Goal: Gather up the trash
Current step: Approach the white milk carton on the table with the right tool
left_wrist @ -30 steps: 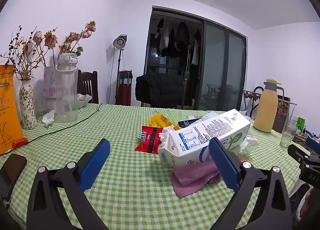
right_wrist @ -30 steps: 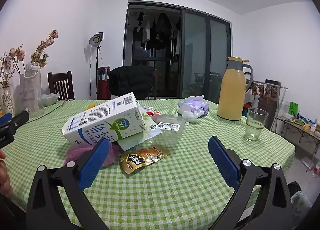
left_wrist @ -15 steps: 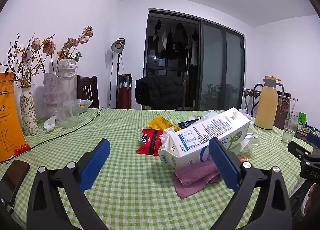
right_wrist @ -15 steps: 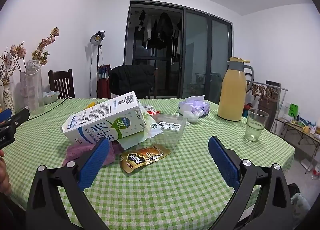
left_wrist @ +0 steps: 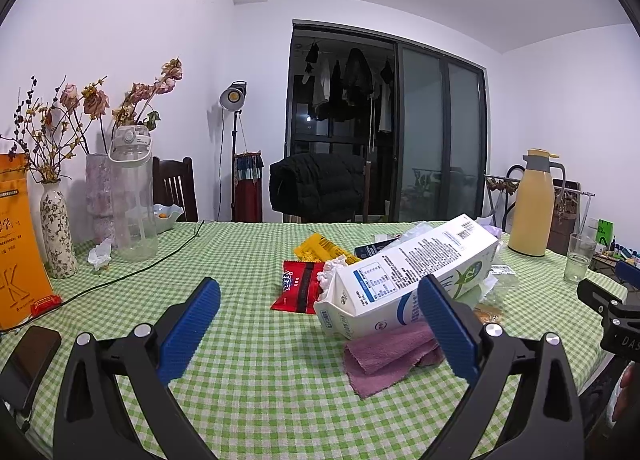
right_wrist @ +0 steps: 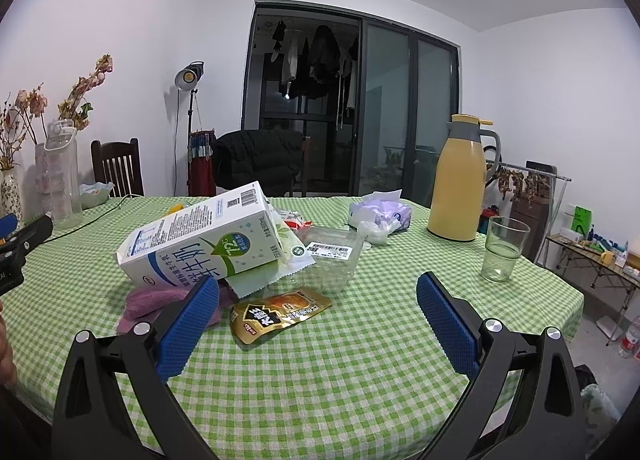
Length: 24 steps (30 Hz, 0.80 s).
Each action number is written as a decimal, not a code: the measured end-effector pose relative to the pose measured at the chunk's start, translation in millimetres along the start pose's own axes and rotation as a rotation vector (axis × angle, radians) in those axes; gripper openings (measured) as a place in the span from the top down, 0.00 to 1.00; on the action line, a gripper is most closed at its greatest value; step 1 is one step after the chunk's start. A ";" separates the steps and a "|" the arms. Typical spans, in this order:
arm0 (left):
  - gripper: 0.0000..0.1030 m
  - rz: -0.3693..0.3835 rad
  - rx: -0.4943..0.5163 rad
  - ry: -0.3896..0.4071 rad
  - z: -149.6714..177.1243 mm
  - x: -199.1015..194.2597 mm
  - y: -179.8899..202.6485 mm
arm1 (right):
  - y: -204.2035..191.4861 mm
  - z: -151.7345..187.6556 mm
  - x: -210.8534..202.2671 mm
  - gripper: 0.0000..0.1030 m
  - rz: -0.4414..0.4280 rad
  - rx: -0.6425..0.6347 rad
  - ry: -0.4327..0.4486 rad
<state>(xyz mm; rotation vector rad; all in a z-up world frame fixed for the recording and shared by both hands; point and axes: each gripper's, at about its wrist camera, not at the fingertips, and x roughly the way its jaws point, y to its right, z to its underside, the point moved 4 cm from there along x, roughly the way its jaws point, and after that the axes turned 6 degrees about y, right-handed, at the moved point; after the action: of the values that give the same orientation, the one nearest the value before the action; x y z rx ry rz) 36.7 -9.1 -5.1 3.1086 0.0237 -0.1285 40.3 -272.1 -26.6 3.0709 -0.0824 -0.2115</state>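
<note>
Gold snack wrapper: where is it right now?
In the right wrist view the gold snack wrapper lies flat on the tablecloth, just ahead of the open right gripper, in front of the milk carton.

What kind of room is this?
Most likely a dining room in someone's home: a table with a checked cloth, a wooden chair, and clothes drying behind glass doors.

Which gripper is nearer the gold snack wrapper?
Right. The right gripper hovers open just before the gold snack wrapper; the left gripper faces the milk carton that largely blocks it.
</note>
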 end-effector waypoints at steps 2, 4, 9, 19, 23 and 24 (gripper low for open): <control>0.07 0.000 -0.002 -0.001 0.5 0.1 -0.4 | 1.1 0.6 0.0 0.08 0.004 0.001 -0.002; 0.07 -0.001 -0.005 -0.003 0.6 0.4 -1.1 | 2.3 1.1 -0.4 0.08 0.007 0.003 -0.002; 0.07 -0.002 -0.003 -0.004 0.5 0.7 -1.2 | 5.0 1.8 -1.0 0.08 0.016 0.007 0.000; 0.07 -0.003 0.006 -0.009 3.7 1.3 -0.8 | 7.3 4.4 0.0 0.08 0.023 0.011 -0.010; 0.07 -0.004 0.007 -0.009 4.2 1.5 -0.8 | 7.5 4.5 -0.1 0.08 0.024 0.010 -0.012; 0.07 -0.004 0.006 -0.008 4.2 1.5 -0.7 | 7.6 4.6 -0.2 0.08 0.024 0.011 -0.012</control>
<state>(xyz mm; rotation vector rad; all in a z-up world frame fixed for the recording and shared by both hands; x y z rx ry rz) 37.8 -8.5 -9.5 3.1143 0.0289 -0.1420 39.1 -279.9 -30.7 3.0777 -0.1216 -0.2294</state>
